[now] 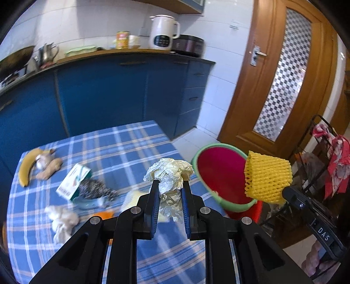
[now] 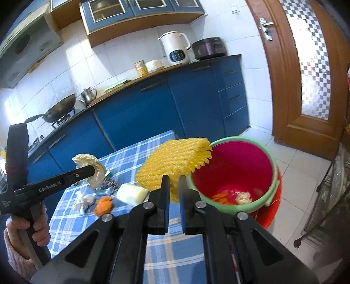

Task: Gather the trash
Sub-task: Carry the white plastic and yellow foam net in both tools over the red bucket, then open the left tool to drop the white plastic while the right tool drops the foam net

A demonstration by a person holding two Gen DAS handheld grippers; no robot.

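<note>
Kitchen interior. White tiled walls rise above blue base cabinets with a dark counter carrying a white electric kettle, a dark rice cooker, a tin can, a metal teapot and a wok. Glass-fronted wall cabinets hang above. A wooden door with a checkered glass panel stands at right. The floor is pale tile. A wire rack stands beside the door. Daylight falls across the walls.

**Around your kitchen**

Behind your table you have blue cabinets, a white kettle, a dark rice cooker beside it, a yellow can, a metal teapot, a wok (on the stove) and the wooden door.
</note>
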